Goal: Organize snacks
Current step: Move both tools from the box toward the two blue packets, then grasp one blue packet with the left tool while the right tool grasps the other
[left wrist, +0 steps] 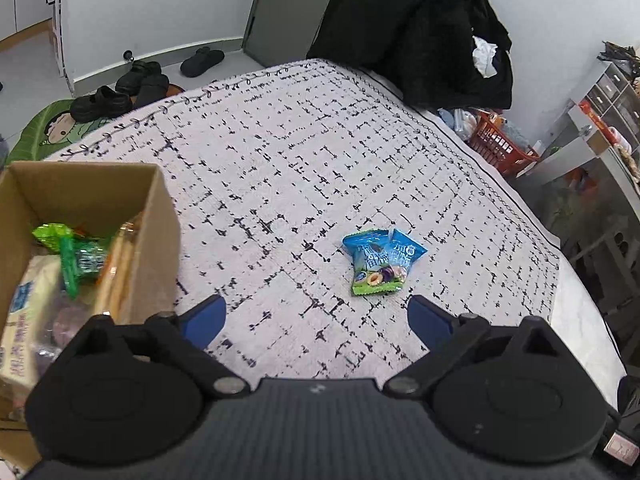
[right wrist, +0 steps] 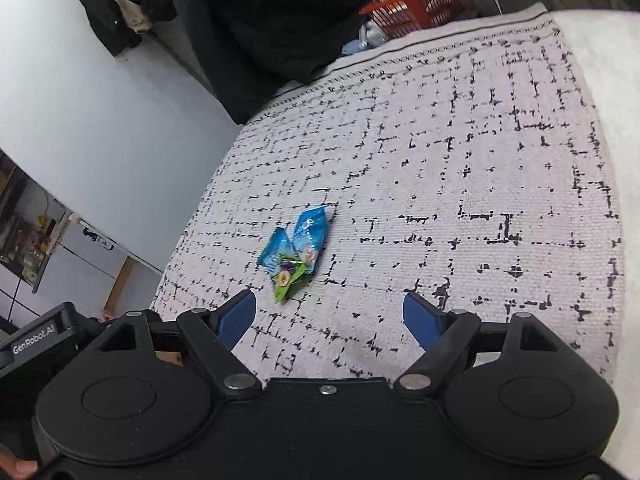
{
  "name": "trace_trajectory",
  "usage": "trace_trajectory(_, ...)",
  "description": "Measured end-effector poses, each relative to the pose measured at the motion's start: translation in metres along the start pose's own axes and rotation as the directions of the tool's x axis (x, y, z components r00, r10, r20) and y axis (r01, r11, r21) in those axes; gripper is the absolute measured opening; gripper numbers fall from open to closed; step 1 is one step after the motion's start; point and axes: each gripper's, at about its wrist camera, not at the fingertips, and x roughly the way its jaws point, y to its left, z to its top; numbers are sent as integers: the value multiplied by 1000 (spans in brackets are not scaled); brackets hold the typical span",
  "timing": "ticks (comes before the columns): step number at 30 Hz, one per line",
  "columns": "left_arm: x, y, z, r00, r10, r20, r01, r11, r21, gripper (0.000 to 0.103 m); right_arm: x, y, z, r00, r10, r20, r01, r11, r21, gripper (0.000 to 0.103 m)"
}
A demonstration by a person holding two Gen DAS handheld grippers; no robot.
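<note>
left wrist view: a cardboard box (left wrist: 86,216) stands open to the left of the left gripper (left wrist: 316,320), just beside its left finger, on a white bed cover with black dashes (left wrist: 280,152). inside the box lie a green snack packet (left wrist: 76,254), a pale packet and others pressed together. the left gripper's blue-padded jaws stand wide apart with nothing between them, only bare cover. two small blue snack packets (left wrist: 380,260) lie touching, one partly over the other, ahead of the jaws and a little toward the right finger, beyond the fingertips and apart from both pads. farther right, past the bed's edge, an orange basket (left wrist: 500,146) sits on the floor.

right wrist view: the right gripper (right wrist: 330,320) also holds its jaws well apart, gripping nothing. the same blue snack packets (right wrist: 298,250) lie ahead of the left finger's tip, near it but not touching, left of the gap's centre. a dark pile of clothes (right wrist: 280,20) lies far ahead.
</note>
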Motion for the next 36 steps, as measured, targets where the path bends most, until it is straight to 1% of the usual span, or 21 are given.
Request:
trace_trajectory(1, 5, -1, 0, 1000, 1, -2, -1, 1000, -2, 95, 3, -1, 2, 1000, -4, -1, 4, 1000, 1, 80)
trace_trajectory(3, 15, -5, 1, 1000, 7, -5, -7, 1000, -5, 90, 10, -5, 7, 1000, -10, -2, 10, 1000, 8, 80)
trace_trajectory(5, 26, -7, 2, 1000, 6, -13, -6, 1000, -12, 85, 16, -10, 10, 1000, 6, -6, -6, 999, 31, 79)
trace_trajectory(9, 47, -12, 3, 1000, -4, -28, 3, 999, -37, 75, 31, -19, 15, 999, 18, -34, -15, 998, 62, 69)
trace_trajectory(12, 63, -15, 4, 999, -9, -39, 8, 999, -48, 66, 41, -22, 19, 999, 28, -32, -26, 998, 58, 64)
trace_trajectory(18, 88, -24, 8, 999, -26, -44, 23, 998, -59, 60, 59, -23, 27, 998, 59, -25, -58, 997, 57, 58)
trace_trajectory(23, 109, -30, 11, 998, -36, -57, 32, 997, -72, 53, 73, -22, 32, 996, 85, -25, -84, 995, 57, 55)
trace_trajectory(26, 118, -34, 12, 998, -48, -45, 44, 996, -74, 52, 80, -22, 36, 994, 107, -23, -105, 992, 66, 55)
trace_trajectory(29, 124, -36, 14, 998, -46, -38, 43, 996, -80, 49, 84, -23, 38, 992, 124, -25, -121, 990, 73, 54)
trace_trajectory(30, 125, -36, 15, 998, -47, -37, 44, 996, -84, 38, 85, -23, 39, 991, 128, -25, -126, 989, 75, 54)
trace_trajectory(32, 125, -34, 17, 998, -50, -41, 46, 995, -88, 36, 88, -21, 39, 991, 133, -27, -130, 989, 75, 53)
trace_trajectory(34, 123, -32, 18, 998, -57, -37, 54, 995, -87, 30, 92, -17, 40, 990, 135, -30, -133, 989, 66, 53)
trace_trajectory(35, 121, -31, 18, 998, -56, -35, 53, 995, -85, 20, 93, -16, 40, 990, 136, -31, -134, 989, 60, 53)
trace_trajectory(36, 119, -29, 18, 998, -54, -38, 51, 995, -85, 14, 95, -14, 40, 990, 139, -32, -137, 989, 54, 53)
